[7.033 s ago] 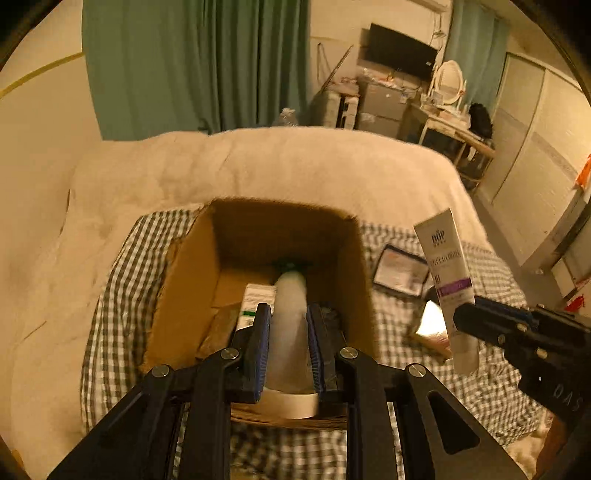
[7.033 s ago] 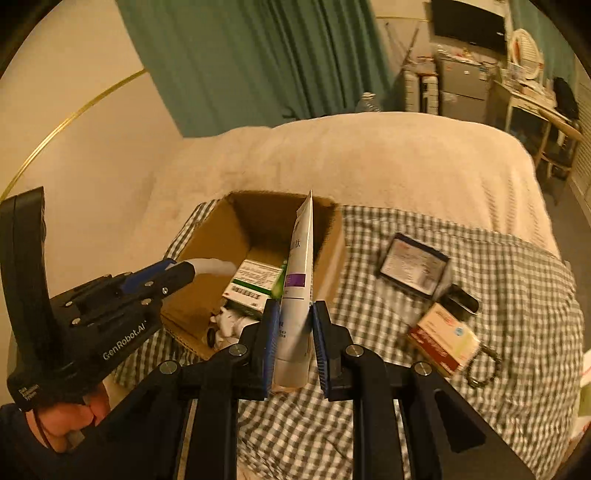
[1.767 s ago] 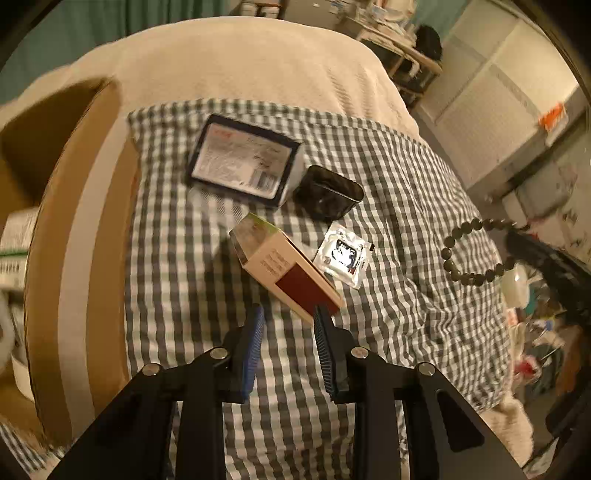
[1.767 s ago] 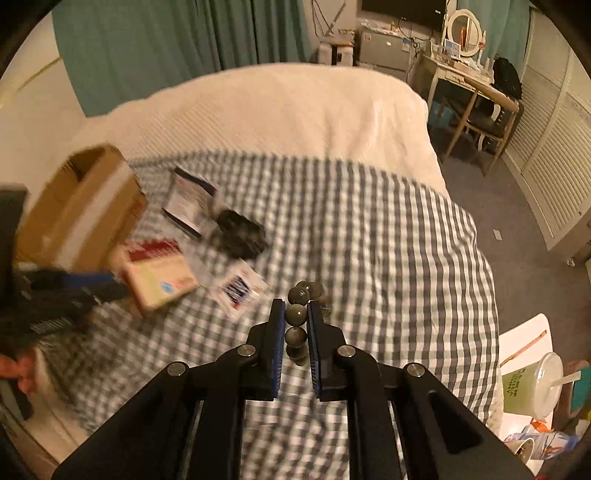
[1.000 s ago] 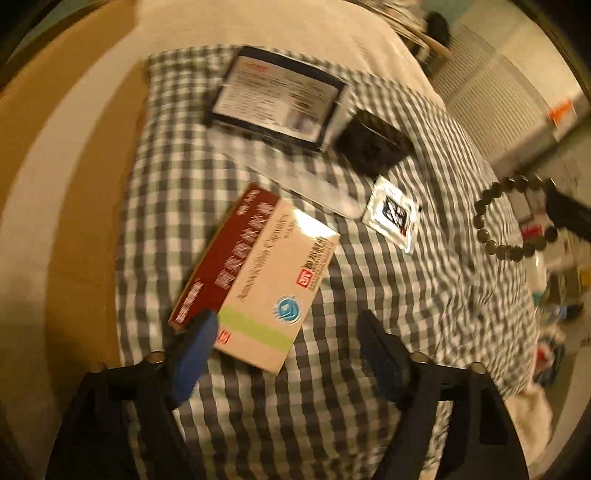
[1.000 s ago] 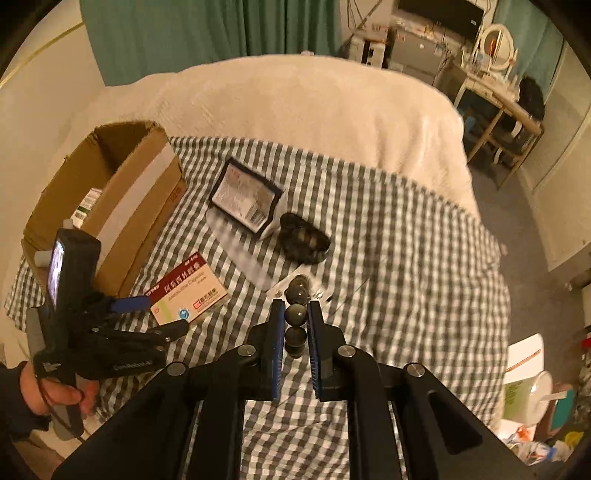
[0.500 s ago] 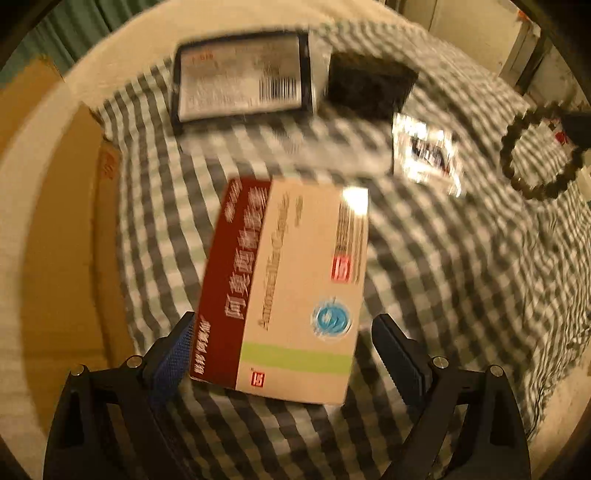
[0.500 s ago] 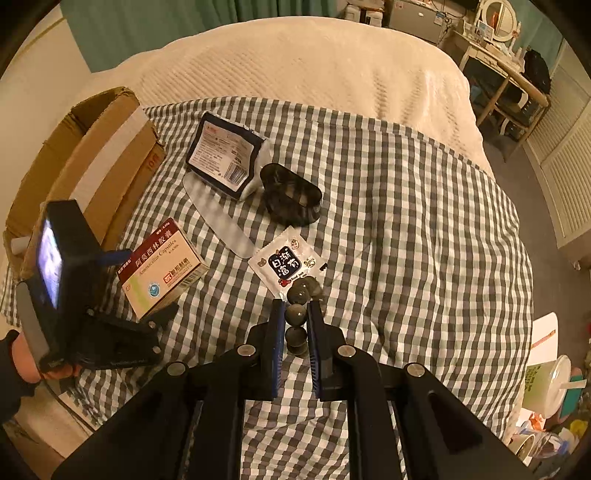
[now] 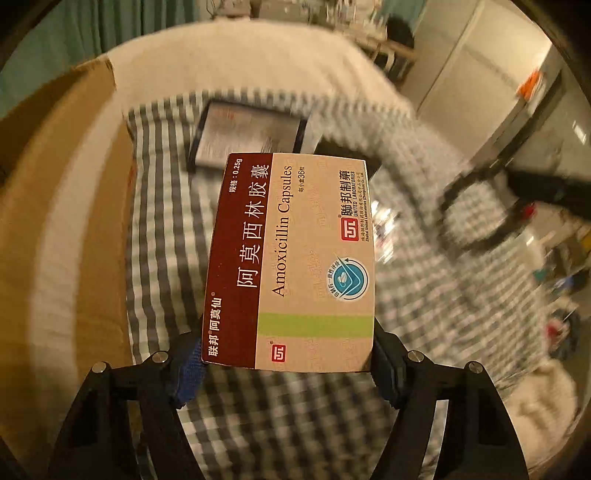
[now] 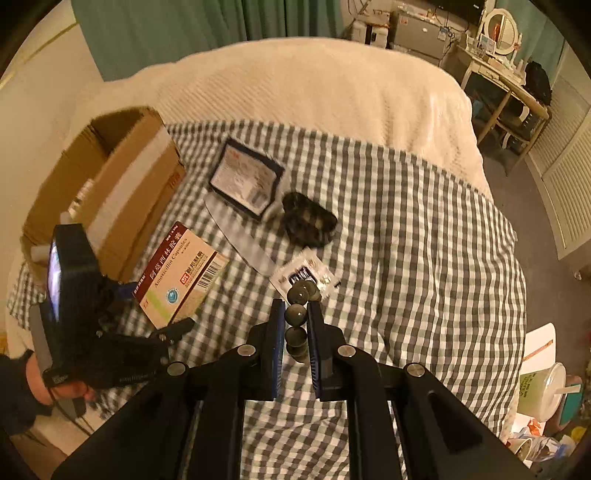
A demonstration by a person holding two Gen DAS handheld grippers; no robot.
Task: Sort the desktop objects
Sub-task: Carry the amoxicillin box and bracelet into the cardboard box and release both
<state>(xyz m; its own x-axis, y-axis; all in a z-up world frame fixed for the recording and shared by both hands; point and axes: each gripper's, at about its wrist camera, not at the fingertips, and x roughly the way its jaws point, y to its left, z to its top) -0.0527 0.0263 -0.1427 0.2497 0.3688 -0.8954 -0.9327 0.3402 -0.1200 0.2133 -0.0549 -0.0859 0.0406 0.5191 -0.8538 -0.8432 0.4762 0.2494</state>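
Where a checked cloth point(image 10: 406, 229) covers the near part of a cream-blanketed bed point(image 10: 303, 81), green curtains point(image 10: 166, 26) and a cluttered desk point(image 10: 506, 85) close off the far side. Bare cloth lies open on the right, while a cardboard box point(image 10: 122, 184) stands at the cloth's left edge. Lifted clear of the cloth beside that box, the red-and-tan Amoxicillin carton point(image 9: 295, 258) sits between the closing jaws of the left gripper point(image 9: 288, 365), pads against its sides. Clenched, the right gripper point(image 10: 295, 332) grasps a dark bead bracelet point(image 10: 297, 317).
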